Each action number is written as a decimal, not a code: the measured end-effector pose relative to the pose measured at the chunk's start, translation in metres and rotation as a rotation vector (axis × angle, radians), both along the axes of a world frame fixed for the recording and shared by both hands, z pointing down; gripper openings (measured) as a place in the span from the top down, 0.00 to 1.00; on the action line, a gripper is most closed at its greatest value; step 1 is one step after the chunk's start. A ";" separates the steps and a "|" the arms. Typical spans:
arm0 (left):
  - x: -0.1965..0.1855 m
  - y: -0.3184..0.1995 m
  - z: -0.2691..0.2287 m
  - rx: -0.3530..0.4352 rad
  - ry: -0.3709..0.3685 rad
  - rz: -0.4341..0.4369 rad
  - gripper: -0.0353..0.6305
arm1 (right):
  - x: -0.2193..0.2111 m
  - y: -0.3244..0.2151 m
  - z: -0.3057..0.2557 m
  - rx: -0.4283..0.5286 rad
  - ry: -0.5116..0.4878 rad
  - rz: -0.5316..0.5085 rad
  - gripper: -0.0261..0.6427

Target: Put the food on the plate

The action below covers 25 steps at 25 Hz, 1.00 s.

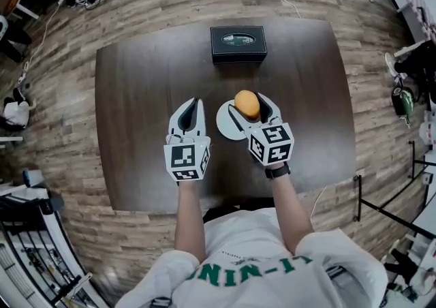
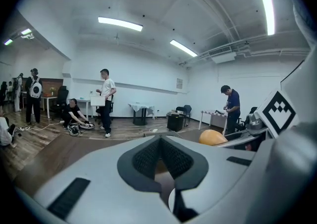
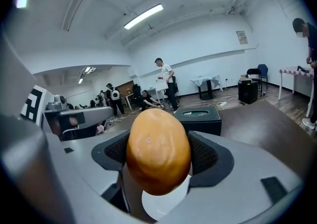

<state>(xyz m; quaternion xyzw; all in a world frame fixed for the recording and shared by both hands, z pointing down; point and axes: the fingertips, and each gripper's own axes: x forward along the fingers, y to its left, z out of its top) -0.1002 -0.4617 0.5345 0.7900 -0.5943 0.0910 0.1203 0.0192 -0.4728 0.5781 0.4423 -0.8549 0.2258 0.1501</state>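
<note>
An orange, egg-shaped piece of food (image 1: pixel 246 103) (image 3: pixel 158 151) sits between the jaws of my right gripper (image 1: pixel 249 105) (image 3: pixel 159 152), which is shut on it. The food hangs just above a small white plate (image 1: pixel 227 124) (image 3: pixel 157 204) on the dark wooden table (image 1: pixel 136 95). My left gripper (image 1: pixel 193 106) (image 2: pixel 159 141) hovers just left of the plate, its jaws together with nothing in them. From the left gripper view the food (image 2: pixel 213 137) shows to the right, with the plate's edge (image 2: pixel 171 204) low down.
A black box (image 1: pixel 238 43) (image 3: pixel 200 117) with a green oval label stands at the table's far edge, beyond the plate. Several people stand or sit in the room behind, well away from the table.
</note>
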 end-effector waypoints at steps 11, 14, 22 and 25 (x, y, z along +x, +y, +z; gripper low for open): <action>0.011 0.002 0.069 -0.089 0.032 0.019 0.94 | 0.000 0.012 0.077 -0.112 0.061 -0.018 0.43; 0.015 0.007 0.087 -0.118 0.035 0.023 0.94 | 0.000 0.018 0.102 -0.148 0.093 -0.031 0.43; 0.011 0.008 0.125 -0.166 0.038 0.007 0.94 | -0.009 0.024 0.162 -0.241 0.152 -0.071 0.43; 0.010 0.010 0.134 -0.175 0.043 0.001 0.94 | -0.011 0.027 0.180 -0.271 0.171 -0.080 0.43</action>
